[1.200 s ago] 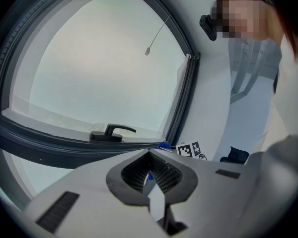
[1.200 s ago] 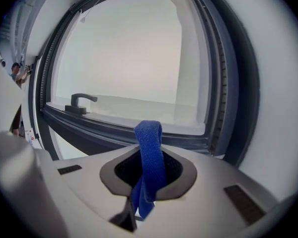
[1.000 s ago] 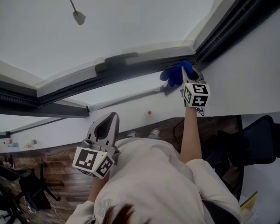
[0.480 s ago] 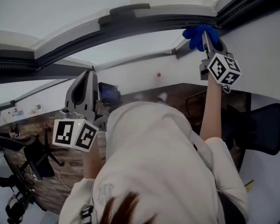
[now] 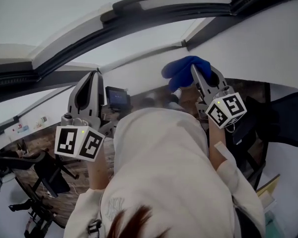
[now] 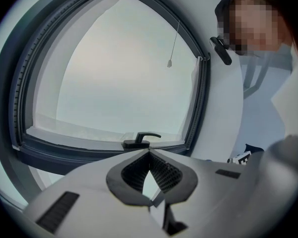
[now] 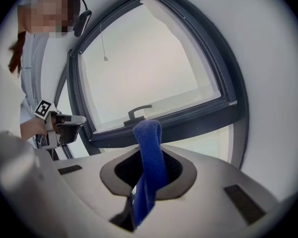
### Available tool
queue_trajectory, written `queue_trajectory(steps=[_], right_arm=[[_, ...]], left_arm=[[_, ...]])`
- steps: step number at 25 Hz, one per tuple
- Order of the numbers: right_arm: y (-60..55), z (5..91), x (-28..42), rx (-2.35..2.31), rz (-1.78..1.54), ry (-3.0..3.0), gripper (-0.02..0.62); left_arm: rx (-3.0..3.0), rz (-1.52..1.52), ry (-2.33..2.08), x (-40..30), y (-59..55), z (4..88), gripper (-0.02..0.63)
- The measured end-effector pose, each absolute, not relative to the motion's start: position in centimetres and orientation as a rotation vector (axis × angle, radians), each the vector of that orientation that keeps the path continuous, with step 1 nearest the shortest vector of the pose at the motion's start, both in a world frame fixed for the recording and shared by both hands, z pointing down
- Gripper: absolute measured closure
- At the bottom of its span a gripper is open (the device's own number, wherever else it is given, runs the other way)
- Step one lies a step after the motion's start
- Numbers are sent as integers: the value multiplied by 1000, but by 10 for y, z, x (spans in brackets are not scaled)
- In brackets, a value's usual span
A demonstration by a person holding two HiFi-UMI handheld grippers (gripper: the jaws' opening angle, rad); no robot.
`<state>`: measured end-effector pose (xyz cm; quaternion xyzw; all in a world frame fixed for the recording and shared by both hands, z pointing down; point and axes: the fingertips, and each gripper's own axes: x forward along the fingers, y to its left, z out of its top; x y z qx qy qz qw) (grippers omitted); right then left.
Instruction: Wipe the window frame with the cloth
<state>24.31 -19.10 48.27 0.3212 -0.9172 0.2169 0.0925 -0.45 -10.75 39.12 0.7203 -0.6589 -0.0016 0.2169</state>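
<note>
**A:** What is the left gripper (image 5: 95, 75) doing?

**B:** It is hovering at 9 o'clock in the head view, beside the person's pale sleeve. Its jaws are pressing together on nothing and pointing up towards the dark window frame (image 5: 139, 25), which is arcing across 12 o'clock.

**A:** Is anything showing on the frame?

**B:** A dark handle (image 6: 140, 140) is sitting on the lower rail, at 12 o'clock from the left jaws.

**A:** And the cloth?

**B:** The cloth (image 5: 181, 72) is sitting at 2 o'clock in the head view, apart from the frame, with the white wall behind it. It is looking deep blue, thick and towel-like, and it is folding into a rounded loop above the jaws while its ends are trailing down between them.

**A:** Who is holding it?

**B:** The right gripper (image 5: 197, 74) is clamping its jaws on the cloth's middle.
</note>
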Motion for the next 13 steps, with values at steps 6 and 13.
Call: queue_trajectory(steps=[6, 13], right_arm=[[-164, 479, 241, 1067, 646, -2684, 543], [-135, 478, 236, 1138, 684, -2670, 545]], left_arm=[[2053, 7, -1737, -14, -107, 397, 597], [2072, 10, -1700, -27, -92, 406, 597]])
